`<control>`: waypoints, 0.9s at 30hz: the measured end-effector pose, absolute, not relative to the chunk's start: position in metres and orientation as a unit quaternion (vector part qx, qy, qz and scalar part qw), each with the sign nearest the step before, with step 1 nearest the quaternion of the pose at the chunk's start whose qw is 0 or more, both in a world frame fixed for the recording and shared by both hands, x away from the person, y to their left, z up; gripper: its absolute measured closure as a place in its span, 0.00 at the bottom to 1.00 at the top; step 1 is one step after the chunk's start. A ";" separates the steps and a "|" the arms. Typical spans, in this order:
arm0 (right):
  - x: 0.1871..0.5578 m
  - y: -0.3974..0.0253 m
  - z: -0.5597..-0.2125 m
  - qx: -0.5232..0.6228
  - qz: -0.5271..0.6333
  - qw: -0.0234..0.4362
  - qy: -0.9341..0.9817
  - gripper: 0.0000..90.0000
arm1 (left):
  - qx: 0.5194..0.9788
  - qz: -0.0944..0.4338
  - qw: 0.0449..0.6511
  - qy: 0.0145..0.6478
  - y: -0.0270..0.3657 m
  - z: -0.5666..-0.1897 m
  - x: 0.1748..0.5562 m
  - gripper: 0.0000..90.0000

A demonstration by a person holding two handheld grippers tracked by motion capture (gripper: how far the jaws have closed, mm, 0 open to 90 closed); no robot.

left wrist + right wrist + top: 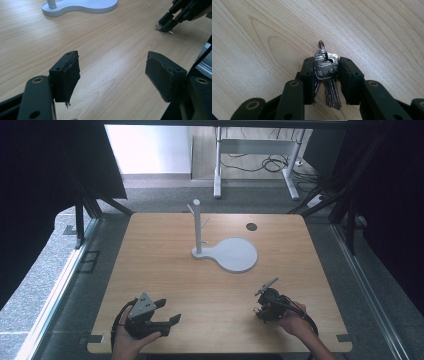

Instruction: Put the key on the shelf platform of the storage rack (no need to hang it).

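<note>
1. High view: the right gripper (266,301) sits low and tilted toward the table, well short of the white peg stand (198,227); the left gripper (167,312) rests level, also near the person's edge.
2. Left gripper view: its jaws gape wide, holding nothing.
3. Right gripper view: jaws pinch the bunch of keys (326,75) by the heads. That thin grip could let them swivel or slip while being lifted to the stand.

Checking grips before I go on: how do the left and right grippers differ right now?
The left gripper has its fingers spread wide with nothing between them; the right gripper is shut on a bunch of keys. The left points across the table towards the right one, which tilts down, the keys at the wood. Both are hand-held near the table's front edge, short of the white stand.
</note>
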State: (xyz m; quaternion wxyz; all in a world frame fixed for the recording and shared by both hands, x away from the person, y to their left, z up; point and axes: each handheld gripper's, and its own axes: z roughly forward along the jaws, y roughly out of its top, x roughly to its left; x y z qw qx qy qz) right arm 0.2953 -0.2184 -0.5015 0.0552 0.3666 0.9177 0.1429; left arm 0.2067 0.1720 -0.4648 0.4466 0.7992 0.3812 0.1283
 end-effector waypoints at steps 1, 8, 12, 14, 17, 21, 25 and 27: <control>0.295 -0.218 -0.501 0.366 0.142 0.056 0.918 0.74 | 0.799 0.129 0.447 0.381 0.173 -0.464 0.207 0.31; 0.294 -0.217 -0.486 0.359 0.152 0.062 0.919 0.75 | 0.797 0.131 0.450 0.381 0.174 -0.462 0.205 0.31; 0.293 -0.217 -0.476 0.353 0.156 0.068 0.920 0.75 | 0.797 0.132 0.451 0.379 0.175 -0.461 0.205 0.31; 0.293 -0.217 -0.473 0.353 0.156 0.070 0.920 0.75 | 0.796 0.133 0.452 0.380 0.176 -0.460 0.205 0.31; 0.292 -0.216 -0.468 0.350 0.156 0.073 0.921 0.75 | 0.795 0.134 0.453 0.381 0.177 -0.460 0.205 0.31; 0.293 -0.216 -0.461 0.348 0.160 0.076 0.921 0.75 | 0.795 0.135 0.453 0.380 0.178 -0.459 0.205 0.31; 0.294 -0.215 -0.455 0.345 0.164 0.083 0.920 0.75 | 0.795 0.135 0.454 0.380 0.178 -0.459 0.204 0.31; 0.294 -0.215 -0.452 0.343 0.167 0.087 0.920 0.75 | 0.794 0.136 0.455 0.381 0.178 -0.458 0.204 0.31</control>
